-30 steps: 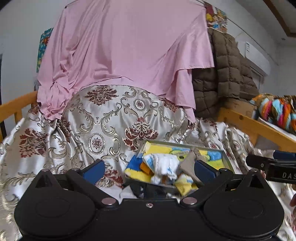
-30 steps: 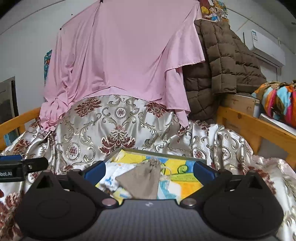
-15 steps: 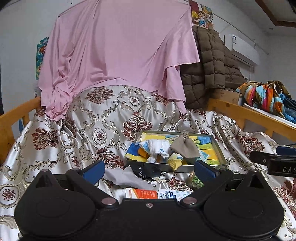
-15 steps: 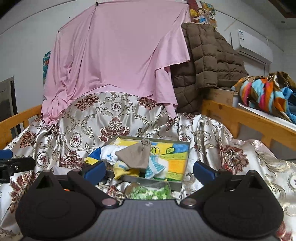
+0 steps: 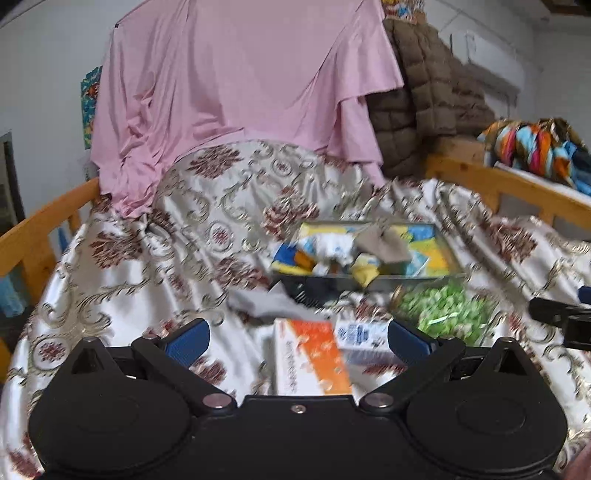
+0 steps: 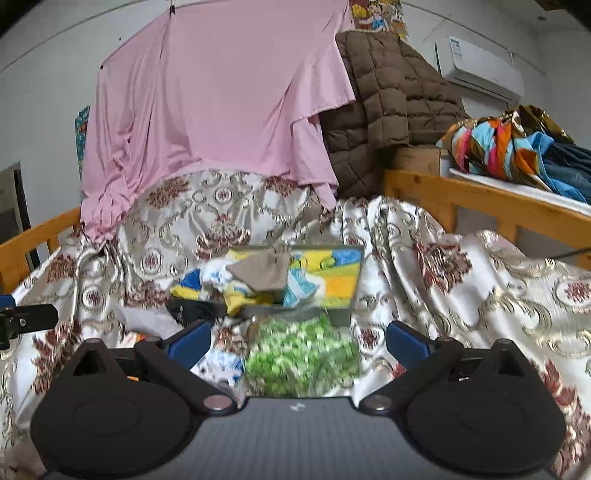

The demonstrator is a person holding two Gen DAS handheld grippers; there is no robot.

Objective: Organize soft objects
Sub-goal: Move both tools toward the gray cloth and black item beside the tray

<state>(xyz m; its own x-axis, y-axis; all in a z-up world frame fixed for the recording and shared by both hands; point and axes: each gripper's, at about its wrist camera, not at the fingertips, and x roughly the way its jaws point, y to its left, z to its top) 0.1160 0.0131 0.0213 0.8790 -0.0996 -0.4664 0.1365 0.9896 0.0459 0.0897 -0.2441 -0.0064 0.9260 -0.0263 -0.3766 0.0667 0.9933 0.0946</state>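
Both grippers, left [image 5: 297, 338] and right [image 6: 298, 338], hover spread wide and empty above the patterned bedspread [image 6: 461, 280]. Just ahead lies a green bag [image 6: 301, 354]; beyond it, a tray [image 6: 341, 314] holding soft items. Likely next: picking another piece.

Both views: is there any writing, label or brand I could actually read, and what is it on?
None can be read.
Orange box: print down its white edge, too blurred.
Small white box: blue print, too blurred.
Air conditioner: a label sticker, too small.
Wall poster: only a picture shows.
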